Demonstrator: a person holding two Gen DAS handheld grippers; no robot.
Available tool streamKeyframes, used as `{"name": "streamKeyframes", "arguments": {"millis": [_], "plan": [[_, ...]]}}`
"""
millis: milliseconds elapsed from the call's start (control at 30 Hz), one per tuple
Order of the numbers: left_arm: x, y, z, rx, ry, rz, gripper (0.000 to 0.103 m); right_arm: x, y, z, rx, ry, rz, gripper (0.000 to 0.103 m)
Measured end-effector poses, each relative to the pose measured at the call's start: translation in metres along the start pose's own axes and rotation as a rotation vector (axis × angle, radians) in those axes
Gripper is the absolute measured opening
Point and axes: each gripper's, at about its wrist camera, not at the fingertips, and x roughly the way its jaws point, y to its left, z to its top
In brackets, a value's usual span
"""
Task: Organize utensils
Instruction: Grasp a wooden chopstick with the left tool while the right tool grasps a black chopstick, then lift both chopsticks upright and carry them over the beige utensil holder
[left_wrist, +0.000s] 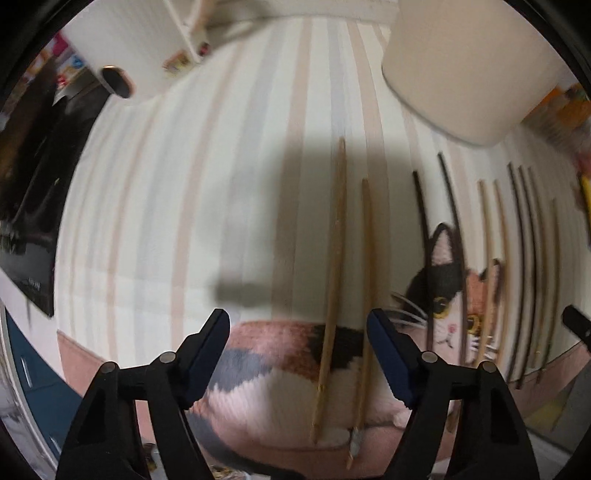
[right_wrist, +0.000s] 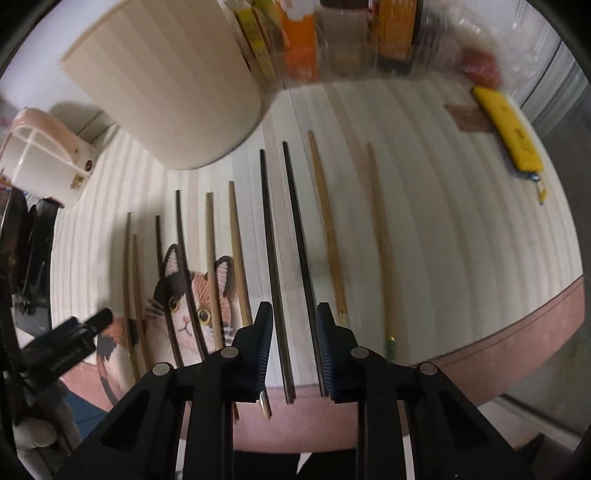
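Observation:
Several chopsticks lie side by side on a striped cat-print mat (left_wrist: 166, 221) (right_wrist: 443, 221). In the left wrist view, my left gripper (left_wrist: 299, 350) is open and empty, hovering above two light bamboo chopsticks (left_wrist: 334, 277), which lie between its fingers. Dark chopsticks (left_wrist: 423, 236) and more bamboo ones lie further right. In the right wrist view, my right gripper (right_wrist: 294, 339) is partly open and empty, its fingers straddling a pair of dark chopsticks (right_wrist: 273, 266). Bamboo chopsticks (right_wrist: 327, 221) lie to its right, and more pairs lie to its left over the cat print.
A cream cylindrical container (right_wrist: 177, 85) (left_wrist: 469, 66) stands at the mat's far edge. A white and pink appliance (right_wrist: 40, 155) sits far left. A yellow packet (right_wrist: 511, 133) lies at the far right; boxes and bottles (right_wrist: 299, 40) stand behind. The mat's pink border (right_wrist: 517, 332) marks its near edge.

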Motion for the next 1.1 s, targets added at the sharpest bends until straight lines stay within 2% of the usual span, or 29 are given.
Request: {"name": "streamKeyframes", "arguments": {"millis": [33,100,133,167,233,267,300,500,533,567,600,833,900,1033,1100], "plan": [[0.005,-0.003,0.001,0.016,0.007,0.010,0.073,0.004,0.000,0.002,0.004,0.018,0.006,0.025],[0.011,-0.008,0.002,0.038,0.019,0.017,0.054,0.013,0.003,0.008,0.009,0.039,0.017,0.025],[0.011,-0.009,0.001,0.040,0.010,0.010,0.053,0.017,0.005,0.011,0.008,0.051,0.024,0.025],[0.011,-0.010,0.001,0.045,0.005,0.005,0.047,0.022,0.008,0.015,0.001,0.060,0.021,0.025],[0.009,-0.011,0.003,0.039,0.002,-0.032,0.030,0.030,0.013,0.021,-0.009,0.080,0.010,0.025],[0.009,-0.012,0.004,0.033,0.001,-0.047,0.014,0.035,0.016,0.024,-0.011,0.094,0.012,0.025],[0.008,-0.010,0.008,0.033,0.003,-0.040,0.005,0.039,0.016,0.028,-0.010,0.100,0.012,0.025],[0.000,0.008,0.018,-0.004,0.019,-0.044,0.005,0.066,0.030,0.043,-0.041,0.147,-0.039,0.024],[-0.001,0.011,0.018,-0.012,0.023,-0.046,0.005,0.069,0.033,0.044,-0.050,0.154,-0.052,0.022],[-0.003,0.014,0.019,-0.019,0.027,-0.054,0.005,0.068,0.037,0.046,-0.068,0.142,-0.081,0.009],[-0.005,0.018,0.020,-0.028,0.033,-0.062,0.005,0.069,0.039,0.046,-0.069,0.144,-0.091,0.006],[-0.016,0.035,0.014,-0.026,0.061,-0.100,0.005,0.062,0.040,0.021,-0.098,0.217,-0.121,0.006],[-0.015,0.035,0.008,-0.028,0.065,-0.105,0.008,0.059,0.040,0.014,-0.118,0.232,-0.137,0.006],[-0.009,0.032,0.025,-0.018,0.085,-0.132,0.017,0.062,0.048,0.016,-0.124,0.266,-0.164,0.007],[-0.008,0.033,0.038,-0.007,0.080,-0.121,0.019,0.067,0.059,0.025,-0.134,0.280,-0.188,0.008]]}}
